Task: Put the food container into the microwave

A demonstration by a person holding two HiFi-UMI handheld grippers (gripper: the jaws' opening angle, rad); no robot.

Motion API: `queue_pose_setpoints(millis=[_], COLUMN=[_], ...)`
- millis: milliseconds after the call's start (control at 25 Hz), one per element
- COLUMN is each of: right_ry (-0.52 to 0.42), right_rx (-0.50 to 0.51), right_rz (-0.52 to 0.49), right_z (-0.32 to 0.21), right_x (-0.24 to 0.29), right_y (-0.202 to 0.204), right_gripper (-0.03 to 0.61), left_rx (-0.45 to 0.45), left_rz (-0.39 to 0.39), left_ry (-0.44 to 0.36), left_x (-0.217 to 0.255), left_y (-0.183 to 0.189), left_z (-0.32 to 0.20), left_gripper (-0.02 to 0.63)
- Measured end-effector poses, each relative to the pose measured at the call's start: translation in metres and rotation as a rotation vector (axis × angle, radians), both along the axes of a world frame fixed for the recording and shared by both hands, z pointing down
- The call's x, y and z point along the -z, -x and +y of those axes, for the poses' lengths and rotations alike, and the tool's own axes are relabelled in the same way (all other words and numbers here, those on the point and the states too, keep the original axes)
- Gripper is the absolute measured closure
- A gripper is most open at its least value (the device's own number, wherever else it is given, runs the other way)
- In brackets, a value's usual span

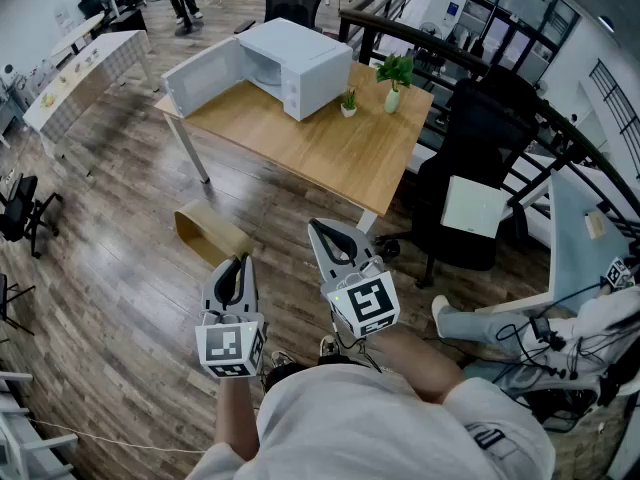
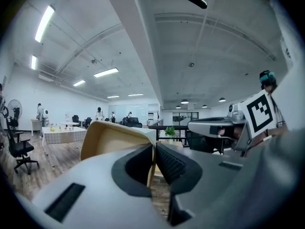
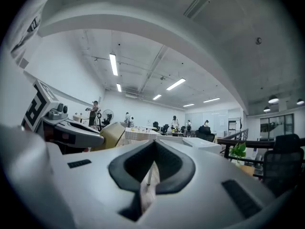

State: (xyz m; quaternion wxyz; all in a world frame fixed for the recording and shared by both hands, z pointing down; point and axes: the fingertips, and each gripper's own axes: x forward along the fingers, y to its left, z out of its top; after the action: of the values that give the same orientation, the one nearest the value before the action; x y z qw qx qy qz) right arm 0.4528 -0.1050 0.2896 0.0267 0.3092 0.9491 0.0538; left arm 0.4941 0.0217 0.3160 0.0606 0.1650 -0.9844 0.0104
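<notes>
The food container (image 1: 208, 232), a tan paper box, is held in the air above the wooden floor (image 1: 120, 298), on the near side of the table (image 1: 330, 143) and well apart from the microwave (image 1: 300, 63). The left gripper (image 1: 236, 266) holds it: in the left gripper view the jaws are closed almost fully onto one thin wall of the container (image 2: 112, 140), one pad inside the box and one outside. The right gripper (image 1: 325, 233) is just to the right of the left one and slightly farther forward. In the right gripper view its jaws are closed with the tips touching and nothing between them.

The microwave is white and stands on the far left part of the light wooden table. Its door (image 1: 200, 76) is swung fully open to the left, exposing the cavity. To the right of the microwave on the table are a small potted plant (image 1: 348, 103) and a taller plant in a white vase (image 1: 394, 73). A black office chair (image 1: 470, 168) stands to the right of the table.
</notes>
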Motion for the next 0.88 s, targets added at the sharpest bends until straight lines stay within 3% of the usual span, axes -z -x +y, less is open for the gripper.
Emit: queue_pose_setpoints(millis=[360,560,760,880], right_ry=[0.017,-0.011,-0.024,-0.053], right_rx=[0.096,0.101,0.156,0.184], right_rz=[0.053,0.108,0.098,0.099], right_z=[0.037,0.066,0.113,0.137], right_x=[-0.019,-0.043,-0.045,-0.051], right_y=[-0.026,-0.035,-0.049,-0.057], right_gripper=[0.574,0.574,0.574,0.575], left_rx=[0.004,-0.012,-0.017,0.007], left_rz=[0.025,0.036,0.018,0.046], left_ry=[-0.034,-0.055,-0.037,-0.048], left_x=[-0.009,-0.018,-0.020,-0.031], left_y=[-0.023,-0.035,-0.051,-0.061], left_z=[0.022,0.044,0.076,0.101], left_gripper=[0.580,0.580,0.580,0.580])
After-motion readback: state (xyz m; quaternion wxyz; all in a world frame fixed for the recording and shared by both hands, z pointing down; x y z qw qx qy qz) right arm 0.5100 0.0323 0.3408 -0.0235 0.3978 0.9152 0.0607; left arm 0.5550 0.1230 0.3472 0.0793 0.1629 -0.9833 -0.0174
